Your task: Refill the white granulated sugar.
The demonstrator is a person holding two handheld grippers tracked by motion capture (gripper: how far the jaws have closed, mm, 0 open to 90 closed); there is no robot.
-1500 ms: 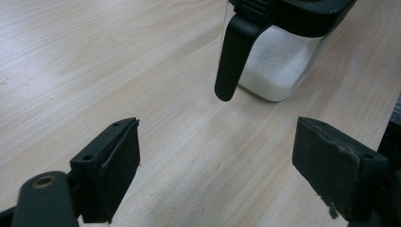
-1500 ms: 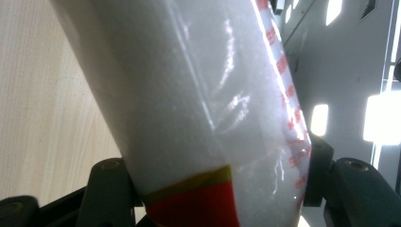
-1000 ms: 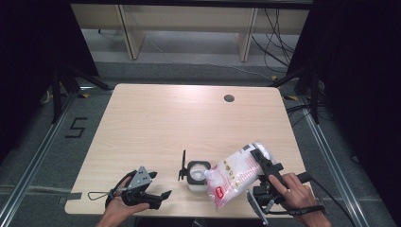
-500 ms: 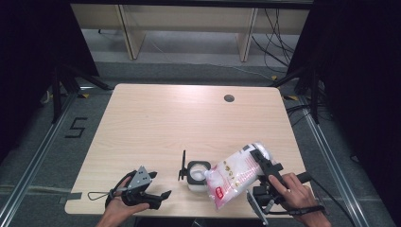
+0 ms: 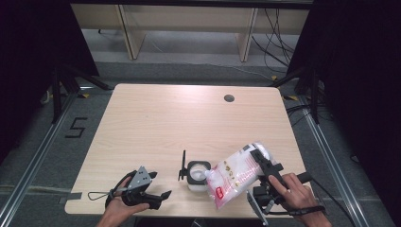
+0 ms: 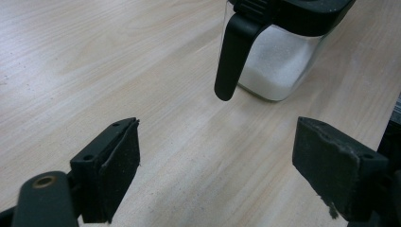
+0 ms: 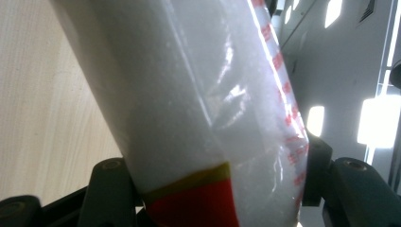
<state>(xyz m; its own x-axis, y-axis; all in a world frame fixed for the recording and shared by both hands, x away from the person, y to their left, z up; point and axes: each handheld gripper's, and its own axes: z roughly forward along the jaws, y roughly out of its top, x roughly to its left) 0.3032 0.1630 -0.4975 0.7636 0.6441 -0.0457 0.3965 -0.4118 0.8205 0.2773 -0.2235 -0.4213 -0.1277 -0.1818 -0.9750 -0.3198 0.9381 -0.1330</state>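
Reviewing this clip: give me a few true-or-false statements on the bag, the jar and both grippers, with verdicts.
1. The right gripper is clamped on a clear bag of white granules. True.
2. The bag lies flat on the table. False: it is held tilted, its lower end toward the jar.
3. The left gripper holds the jar's black lid. False: its jaws stand open with nothing between them, short of the jar.
4. The jar already has white granules in it. True, as the left gripper view shows.
5. The jar's lid is closed. False: the high view shows it flipped up, the mouth open.
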